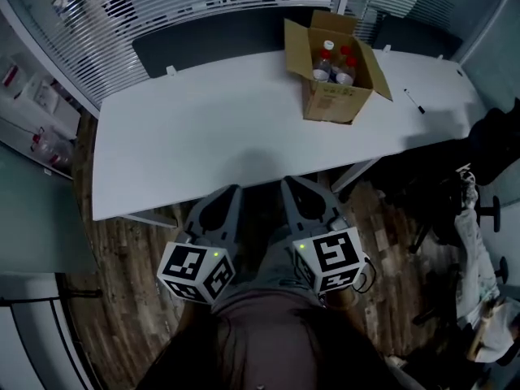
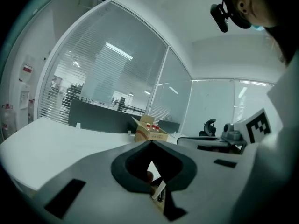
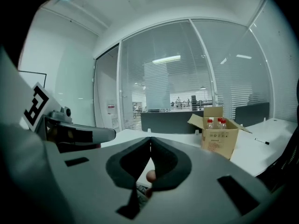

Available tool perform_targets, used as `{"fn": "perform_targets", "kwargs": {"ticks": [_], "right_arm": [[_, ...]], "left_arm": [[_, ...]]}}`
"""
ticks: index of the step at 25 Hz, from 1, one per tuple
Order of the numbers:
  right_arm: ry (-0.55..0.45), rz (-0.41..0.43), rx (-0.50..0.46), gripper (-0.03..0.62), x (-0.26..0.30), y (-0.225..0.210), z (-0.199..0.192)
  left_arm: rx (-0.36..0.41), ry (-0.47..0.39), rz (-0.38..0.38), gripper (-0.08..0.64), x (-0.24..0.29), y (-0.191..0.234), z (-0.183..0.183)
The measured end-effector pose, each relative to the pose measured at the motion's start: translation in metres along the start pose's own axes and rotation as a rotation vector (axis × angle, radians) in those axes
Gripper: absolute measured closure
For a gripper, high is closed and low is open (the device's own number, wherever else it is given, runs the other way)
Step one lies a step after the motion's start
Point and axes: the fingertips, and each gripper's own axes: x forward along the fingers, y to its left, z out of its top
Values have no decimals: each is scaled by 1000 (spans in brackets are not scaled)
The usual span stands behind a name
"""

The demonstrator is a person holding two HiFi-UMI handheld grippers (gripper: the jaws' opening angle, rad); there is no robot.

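My left gripper [image 1: 233, 190] and right gripper [image 1: 290, 182] hang side by side at the near edge of a white table [image 1: 203, 128], low in the head view. Both are shut, jaw tips meeting with nothing between them, and neither touches anything. In the left gripper view the shut left gripper [image 2: 150, 142] points across the table toward an open cardboard box [image 2: 149, 132]. The right gripper [image 3: 150, 139] points the same way. The box [image 1: 335, 67] stands at the table's far right and holds several clear bottles with red caps [image 1: 335, 62].
A black pen [image 1: 414, 101] lies on the table right of the box. A dark panel [image 1: 211, 43] runs along the table's far edge, with a glass wall and blinds behind. An office chair [image 1: 479, 210] and dark clothing stand at the right on the wood floor.
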Motion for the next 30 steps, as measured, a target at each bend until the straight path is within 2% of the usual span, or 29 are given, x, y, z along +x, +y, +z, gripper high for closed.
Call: {"fn": "perform_targets", "kwargs": {"ticks": [11,20,30], "right_arm": [[8,7,22,569,43,-73,21],[11,-74,36,569,71,-151,35],[17,-109,44,569,97,-231,44]], "left_arm": [[11,21,-32,552,92,-4,22],[15,48,-71,552,173,-8,41],[24,64,-104,552,257,-22,52]]}}
